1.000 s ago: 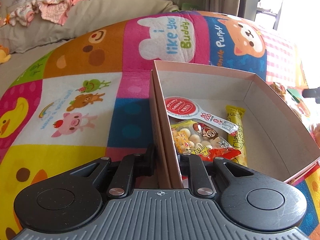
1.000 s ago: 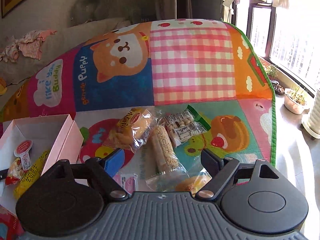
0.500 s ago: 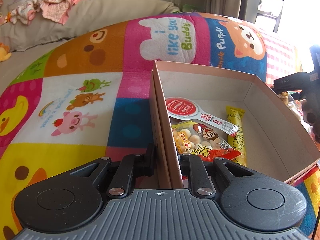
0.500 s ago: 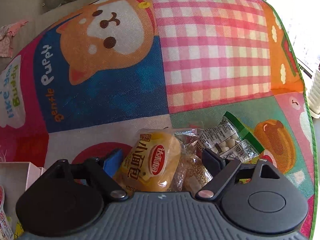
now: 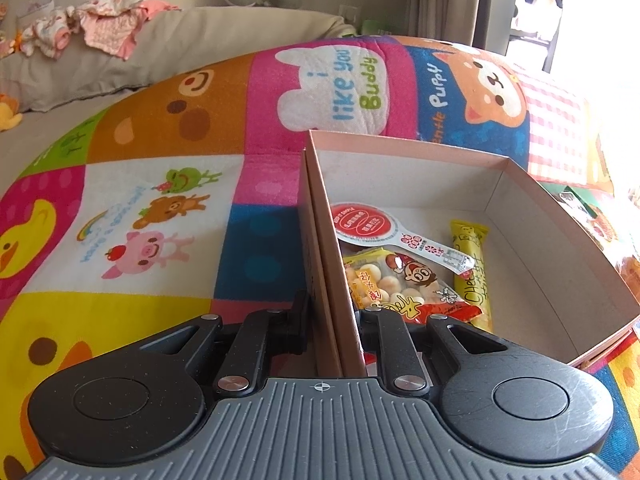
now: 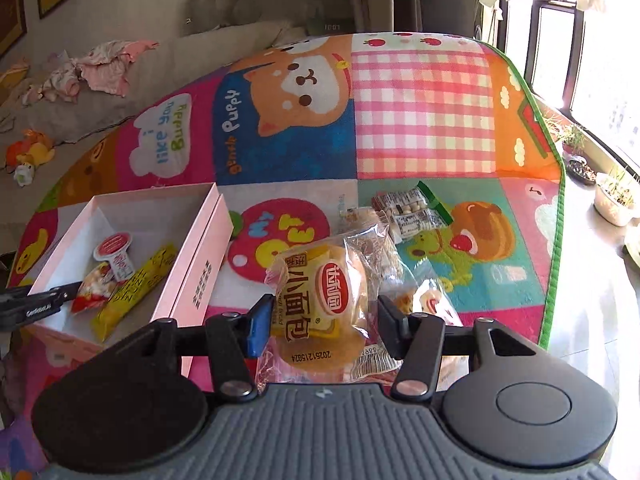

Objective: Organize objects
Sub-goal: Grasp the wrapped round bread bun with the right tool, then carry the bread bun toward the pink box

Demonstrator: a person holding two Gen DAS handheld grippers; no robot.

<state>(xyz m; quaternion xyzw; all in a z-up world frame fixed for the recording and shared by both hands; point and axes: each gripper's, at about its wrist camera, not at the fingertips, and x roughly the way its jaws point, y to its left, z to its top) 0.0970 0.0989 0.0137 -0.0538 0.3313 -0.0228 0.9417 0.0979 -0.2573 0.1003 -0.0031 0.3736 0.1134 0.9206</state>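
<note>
Play mat [image 6: 420, 120]: large, patchwork of cartoon panels (puppy, pink check, duck, frog); covers the floor under everything listed. A grey sofa [image 5: 200, 44] with crumpled pink clothing [image 5: 108, 28] on it stands behind the mat.

Pink cardboard box [image 5: 560, 232]: open, lidless, white inside; sits on the mat to the left of the loose snacks in the right wrist view. Its near wall is pinched by the left gripper [image 5: 332, 320], one finger outside and one inside the box, clenched on the cardboard.

Bread bun packet [image 6: 320, 300]: clear wrapper, yellow print with a red oval logo; lifted above the mat between the fingers of the right gripper [image 6: 324, 320]. The jaws are closing, and both pads are pressed against the wrapper's sides. It hangs just right of the box, outside it.

Yellow snack stick [image 5: 472, 264]: lies lengthwise on the box floor.

Ball-biscuit packet [image 5: 392, 280]: red and clear, cartoon face; in the box, beside the stick.

Jelly cup [image 5: 368, 222]: red round lid with a long tab; in the box, overlapping the biscuit packet.

Loose snacks on the mat: green-edged packet of small white balls [image 6: 416, 208], and further clear-wrapped items [image 6: 424, 300] partly hidden behind the bun packet.
</note>
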